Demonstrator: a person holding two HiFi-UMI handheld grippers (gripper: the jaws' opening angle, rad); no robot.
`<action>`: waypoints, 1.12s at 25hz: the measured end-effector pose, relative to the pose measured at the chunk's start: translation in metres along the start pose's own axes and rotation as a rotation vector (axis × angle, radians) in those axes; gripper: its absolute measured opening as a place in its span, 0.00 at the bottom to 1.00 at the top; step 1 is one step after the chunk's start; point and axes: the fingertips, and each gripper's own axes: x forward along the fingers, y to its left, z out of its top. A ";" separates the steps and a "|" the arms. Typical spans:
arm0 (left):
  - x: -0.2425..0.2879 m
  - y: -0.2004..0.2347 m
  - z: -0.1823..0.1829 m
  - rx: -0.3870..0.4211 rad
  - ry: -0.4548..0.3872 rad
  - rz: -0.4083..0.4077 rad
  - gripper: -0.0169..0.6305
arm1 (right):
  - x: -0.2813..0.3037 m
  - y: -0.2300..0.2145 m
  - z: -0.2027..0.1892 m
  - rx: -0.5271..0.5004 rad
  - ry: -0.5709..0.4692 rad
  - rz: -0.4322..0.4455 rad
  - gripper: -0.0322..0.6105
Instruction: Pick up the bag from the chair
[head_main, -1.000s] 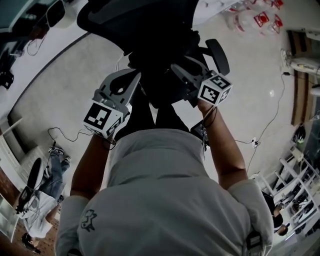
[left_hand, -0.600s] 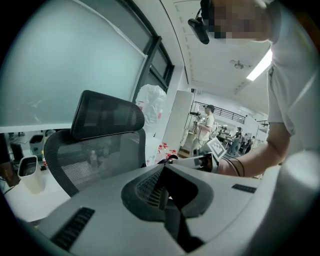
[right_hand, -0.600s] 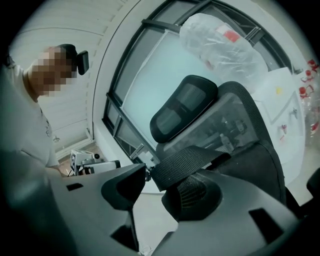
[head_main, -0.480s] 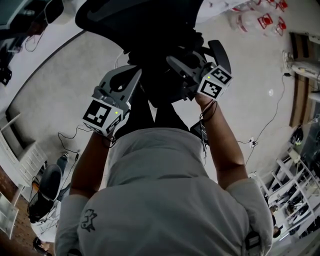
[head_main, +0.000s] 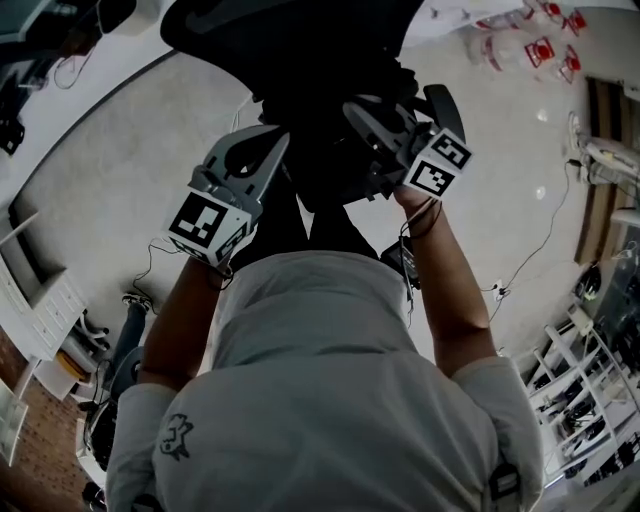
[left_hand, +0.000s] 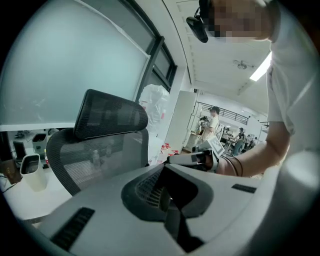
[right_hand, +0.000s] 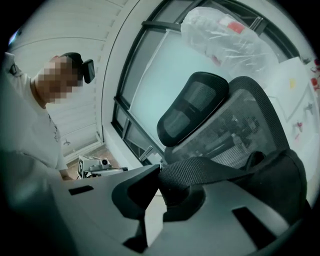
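The bag (right_hand: 282, 185), one only and black, sits in front of the mesh back of the one chair (right_hand: 240, 120), low at the right of your right gripper view. One woven strap (right_hand: 215, 172) runs leftward from it into your right gripper (right_hand: 161, 182). Its jaws have just been closing and now pinch that strap between them. Your left gripper (left_hand: 167, 195) has its jaws together with nothing in them. Its view shows the chair's back and single headrest (left_hand: 110, 115), with your right gripper beyond. In your head view both grippers reach forward side by side over the dark chair, and two marker cubes show: the left cube (head_main: 207, 225) and the right cube (head_main: 440, 165). There the bag and the seat are both so dark that you cannot tell one from the other. One white cup (left_hand: 31, 171) stands on the table (left_hand: 30, 200) to the left of the chair.
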 end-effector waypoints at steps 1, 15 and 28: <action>-0.001 0.000 0.000 -0.001 -0.003 0.003 0.05 | 0.000 0.002 0.002 0.005 -0.003 0.011 0.11; -0.030 -0.031 0.011 0.020 -0.072 0.034 0.05 | -0.024 0.041 -0.003 0.060 0.019 0.026 0.10; -0.077 -0.083 0.025 0.072 -0.149 0.085 0.05 | -0.061 0.110 0.009 0.092 0.019 0.097 0.10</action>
